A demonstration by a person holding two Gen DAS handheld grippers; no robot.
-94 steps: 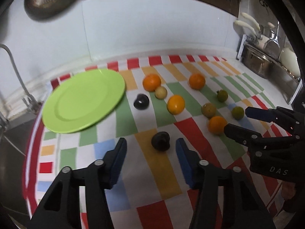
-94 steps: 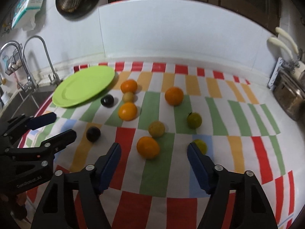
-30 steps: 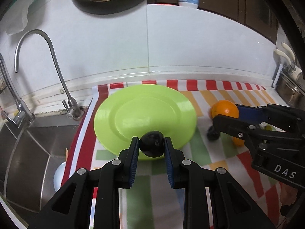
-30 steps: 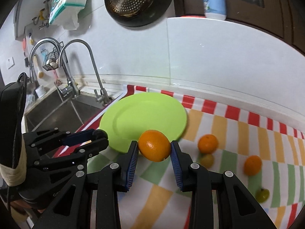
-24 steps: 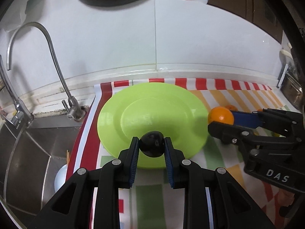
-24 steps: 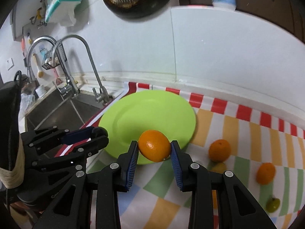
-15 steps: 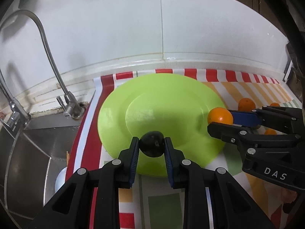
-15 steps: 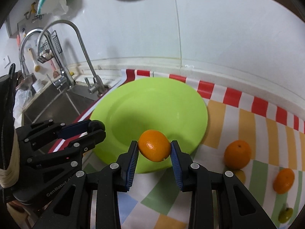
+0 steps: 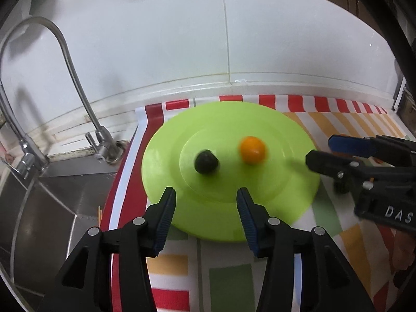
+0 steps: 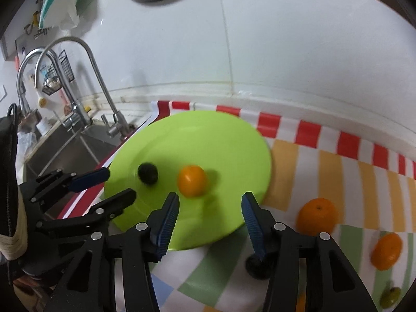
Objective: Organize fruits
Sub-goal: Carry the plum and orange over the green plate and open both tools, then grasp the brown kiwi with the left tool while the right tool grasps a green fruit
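Both your left gripper [image 9: 205, 215] and right gripper [image 10: 209, 219] have just opened and hold nothing; the dark fruit [image 9: 206, 161] and the orange [image 9: 252, 150], at its 2 o'clock, now lie on the plate [image 9: 293, 182]. Many fruits remain.

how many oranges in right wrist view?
3: one round orange fruit on the light green plate, two more on the striped cloth right of it. Others may be hidden.
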